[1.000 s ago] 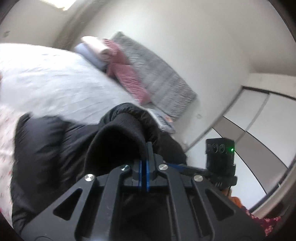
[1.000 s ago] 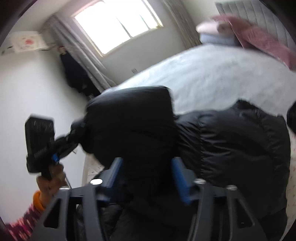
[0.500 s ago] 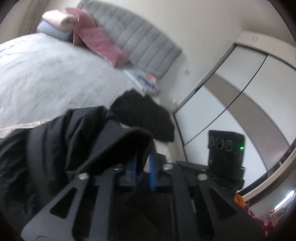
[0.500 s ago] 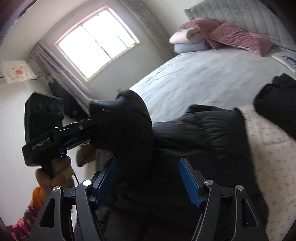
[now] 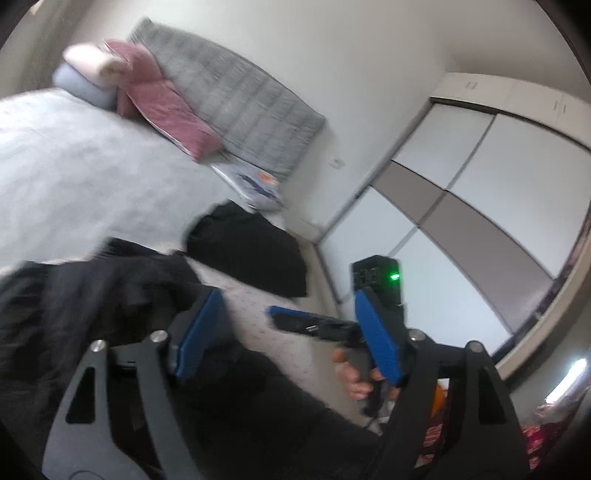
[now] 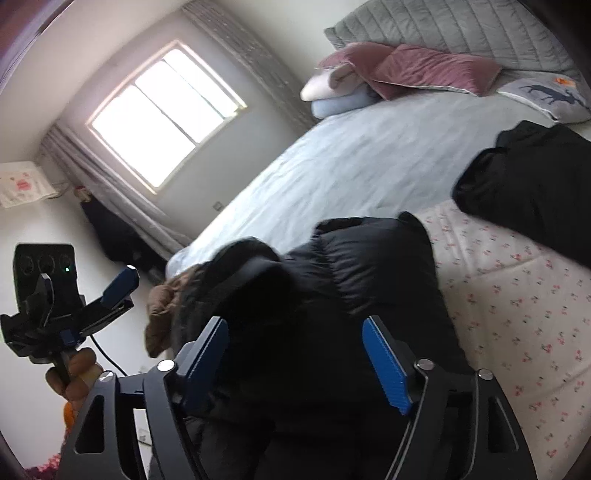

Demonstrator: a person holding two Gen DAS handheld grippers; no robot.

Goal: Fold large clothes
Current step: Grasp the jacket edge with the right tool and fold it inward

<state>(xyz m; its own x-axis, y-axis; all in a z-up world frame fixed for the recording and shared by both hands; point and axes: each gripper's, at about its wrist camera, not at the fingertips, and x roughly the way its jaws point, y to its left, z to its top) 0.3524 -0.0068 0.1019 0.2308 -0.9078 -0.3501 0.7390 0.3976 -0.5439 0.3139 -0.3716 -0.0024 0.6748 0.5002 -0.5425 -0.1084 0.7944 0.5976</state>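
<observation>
I see both grippers, left gripper [image 5: 286, 332] and right gripper [image 6: 295, 354], jaws spread, holding nothing above the black puffer jacket [image 6: 369, 266] on the bed [image 6: 351, 158].

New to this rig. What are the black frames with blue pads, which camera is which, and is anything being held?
There is no robot here: a person carries a hand-held gripper in each hand, each with a fisheye camera looking along its two blue-padded fingers. One picture is from the left hand-held gripper, the other from the right hand-held gripper; each also shows the other device at its edge. On the bed lies a black puffer jacket with a brown fur trim, on a floral sheet. A second black garment lies further up, with a pink pillow by the grey padded headboard. Both grippers' fingers are spread apart, holding nothing.
</observation>
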